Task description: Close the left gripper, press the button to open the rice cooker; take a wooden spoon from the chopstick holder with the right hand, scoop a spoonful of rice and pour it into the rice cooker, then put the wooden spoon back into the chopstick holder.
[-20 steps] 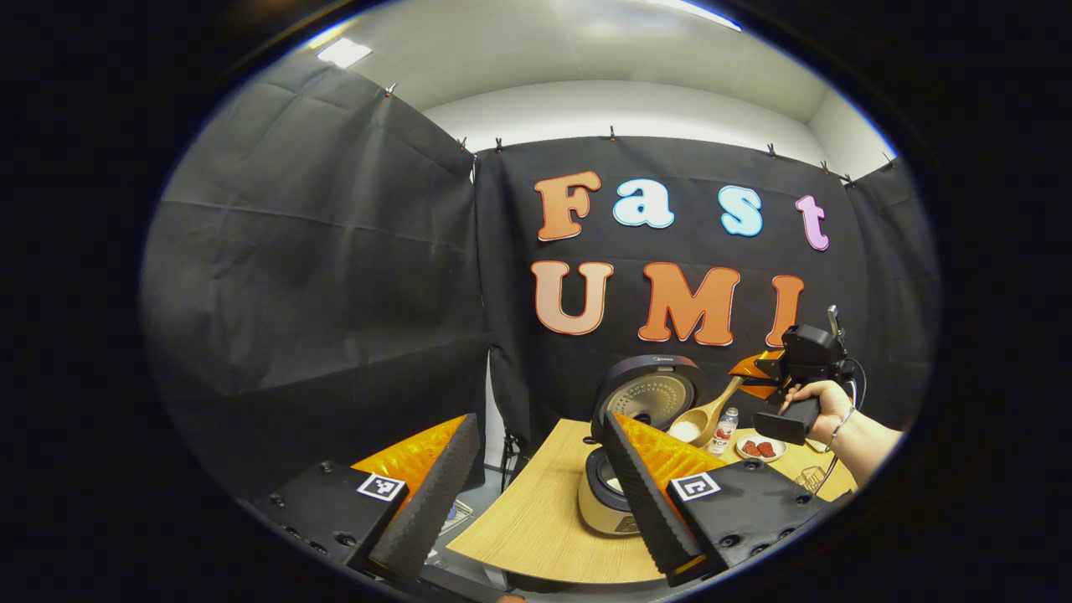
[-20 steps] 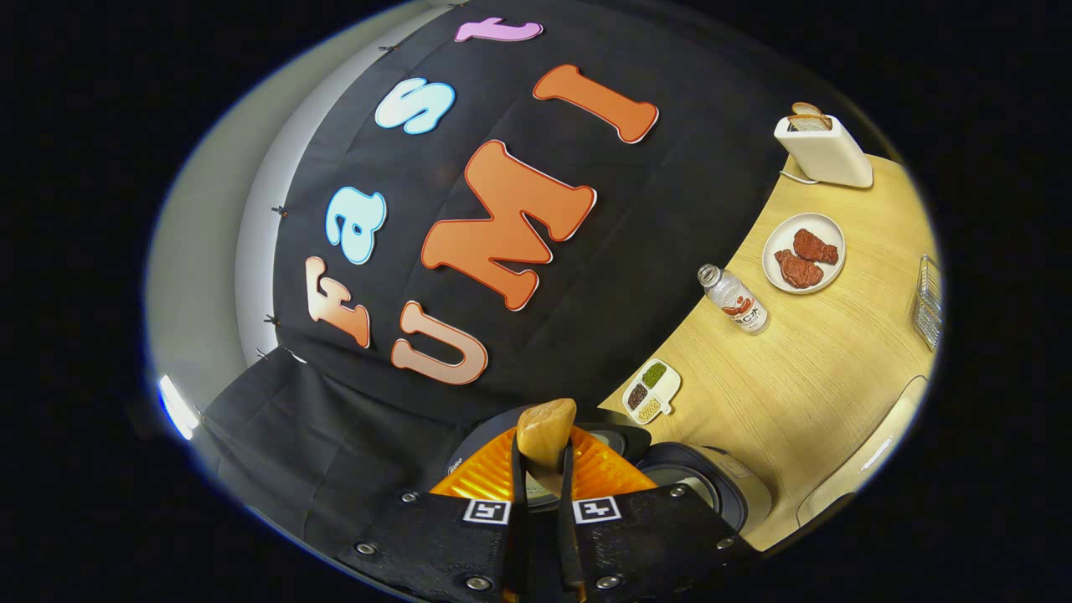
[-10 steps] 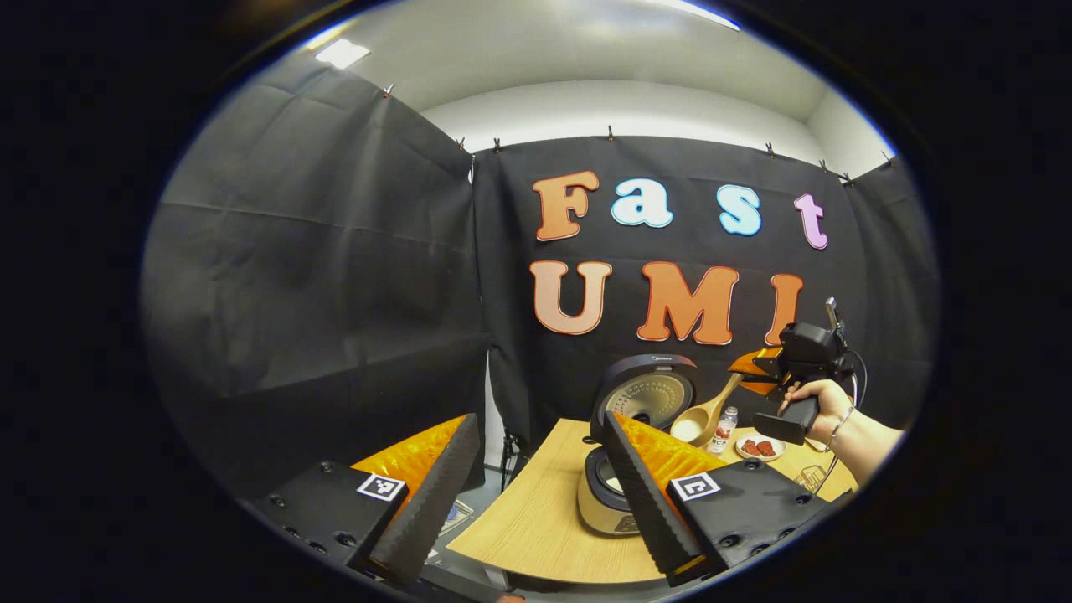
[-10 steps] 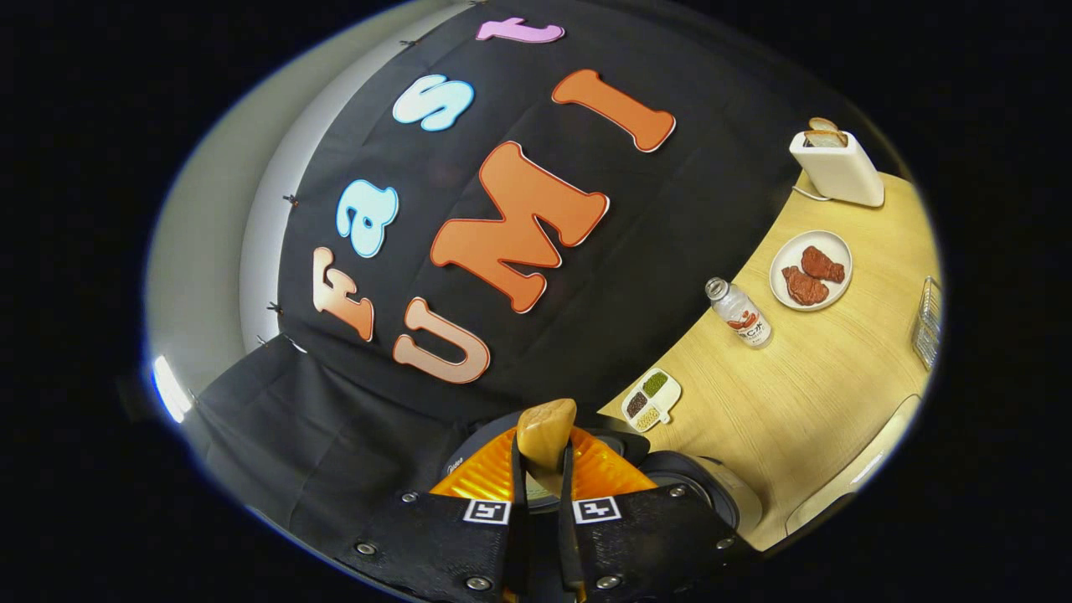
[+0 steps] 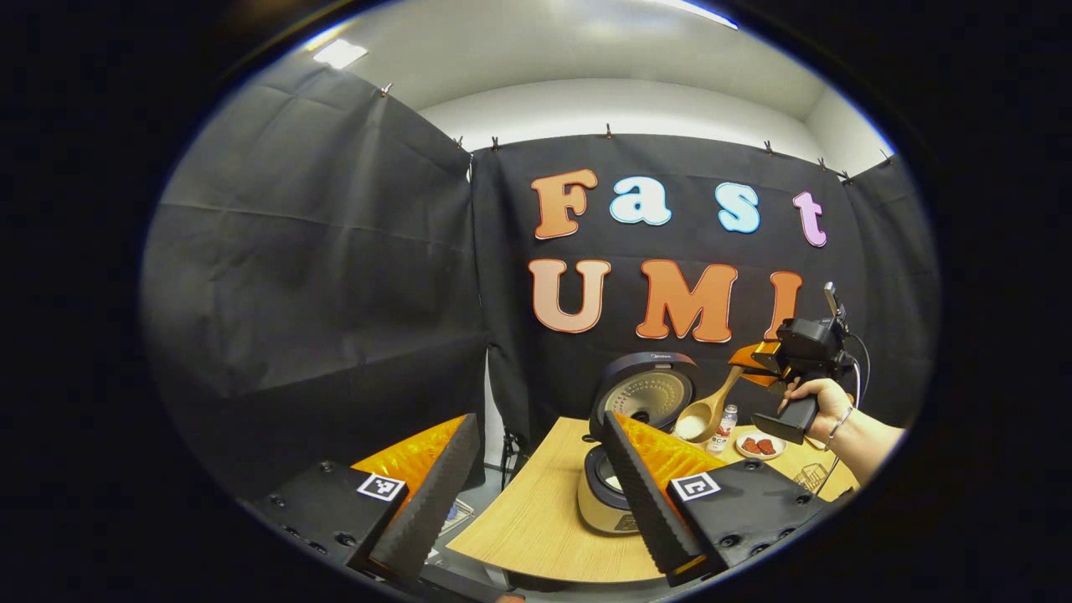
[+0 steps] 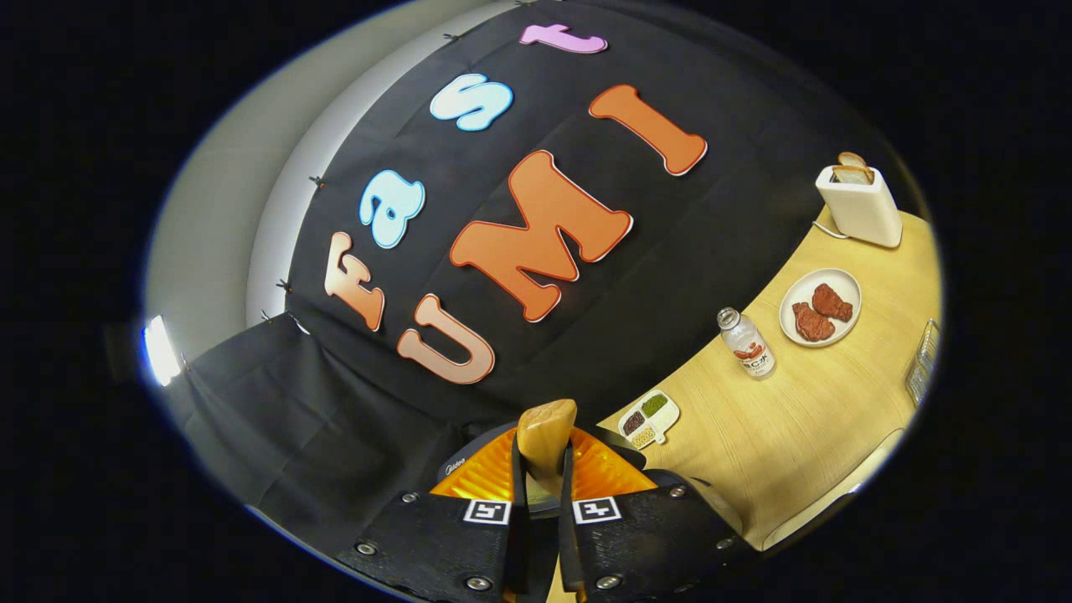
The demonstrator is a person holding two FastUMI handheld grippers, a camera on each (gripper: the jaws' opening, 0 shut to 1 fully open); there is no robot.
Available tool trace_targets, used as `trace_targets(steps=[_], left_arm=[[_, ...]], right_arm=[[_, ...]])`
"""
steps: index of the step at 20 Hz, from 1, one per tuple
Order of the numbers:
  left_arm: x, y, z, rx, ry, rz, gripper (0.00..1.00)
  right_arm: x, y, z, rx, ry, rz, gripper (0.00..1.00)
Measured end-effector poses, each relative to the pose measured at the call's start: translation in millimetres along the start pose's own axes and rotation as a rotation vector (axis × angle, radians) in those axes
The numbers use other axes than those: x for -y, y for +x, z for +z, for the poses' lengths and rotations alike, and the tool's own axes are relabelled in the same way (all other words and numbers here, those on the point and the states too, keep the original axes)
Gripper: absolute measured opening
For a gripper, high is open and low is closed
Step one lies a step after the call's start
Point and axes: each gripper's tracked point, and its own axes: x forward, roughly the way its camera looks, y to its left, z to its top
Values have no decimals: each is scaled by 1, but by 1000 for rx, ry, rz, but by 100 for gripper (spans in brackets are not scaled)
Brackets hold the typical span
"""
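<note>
Faintly legible, perhaps "Midea", on rice cooker (image 5: 641,394) lid.

Wooden table (image 6: 779,435), rice cooker (image 5: 605,494), bottle (image 6: 748,343), meat plate (image 6: 821,306), toaster (image 6: 861,205), perhaps a wire basket (image 6: 919,373)

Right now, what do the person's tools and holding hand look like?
Both tools have black bolted plates with square black-and-white tags and ribbed orange panels. The right tool has a black pistol grip, a boxy black body and a trailing black cable. The hand holding it wears a thin bracelet; no sleeve visible.
</note>
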Motion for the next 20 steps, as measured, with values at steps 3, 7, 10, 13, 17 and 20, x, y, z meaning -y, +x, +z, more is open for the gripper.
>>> trace_targets(steps=[3, 7, 10, 13, 17, 20], left_arm=[[-2, 0, 2, 1, -2, 3, 98], [-4, 1, -1, -3, -3, 8, 98], [-4, -1, -1, -5, -4, 8, 98], [-5, 0, -1, -3, -5, 8, 98], [-6, -2, 0, -1, -7, 9, 99], [-5, -1, -1, -4, -7, 9, 98]], right_arm=[[-4, 0, -2, 3, -23, 10, 12], [-8, 0, -3, 12, -76, 21, 12], [-12, 0, -4, 20, -108, 32, 13], [-16, -1, -4, 20, -120, 42, 13], [-17, -3, -7, 22, -147, 49, 13], [-19, -3, -7, 25, -180, 56, 13]])
